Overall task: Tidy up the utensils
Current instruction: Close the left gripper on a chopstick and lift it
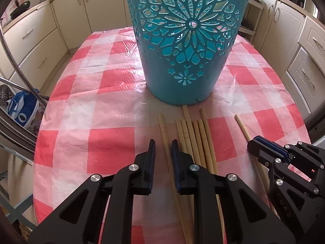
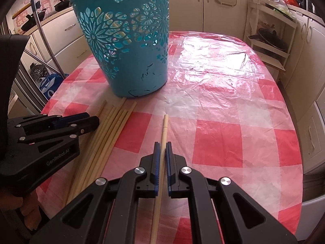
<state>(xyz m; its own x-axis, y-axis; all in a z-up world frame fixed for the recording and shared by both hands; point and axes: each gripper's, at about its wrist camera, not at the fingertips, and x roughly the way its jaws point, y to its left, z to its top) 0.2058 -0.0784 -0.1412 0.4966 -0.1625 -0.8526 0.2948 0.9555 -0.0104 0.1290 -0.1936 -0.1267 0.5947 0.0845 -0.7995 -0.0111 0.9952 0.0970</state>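
Note:
A teal cut-out basket (image 1: 186, 40) stands on the red-and-white checked table (image 1: 101, 105); it also shows in the right wrist view (image 2: 132, 46). Several wooden chopsticks (image 1: 193, 138) lie in a bundle in front of it, also seen in the right wrist view (image 2: 109, 128). My left gripper (image 1: 163, 144) is open, its jaws on either side of the leftmost chopstick (image 1: 165, 134). My right gripper (image 2: 161, 147) is nearly closed around a single chopstick (image 2: 164, 130) lying apart on the right, with a small gap still at the right pad. That chopstick shows in the left wrist view (image 1: 242, 127) too.
Cream kitchen cabinets (image 1: 34, 44) surround the table. A white shelf rack with a pan (image 2: 270, 40) stands at the back right. A blue-and-white bag (image 1: 22, 109) and metal chair tubes (image 1: 18, 81) are at the left, below the table's edge.

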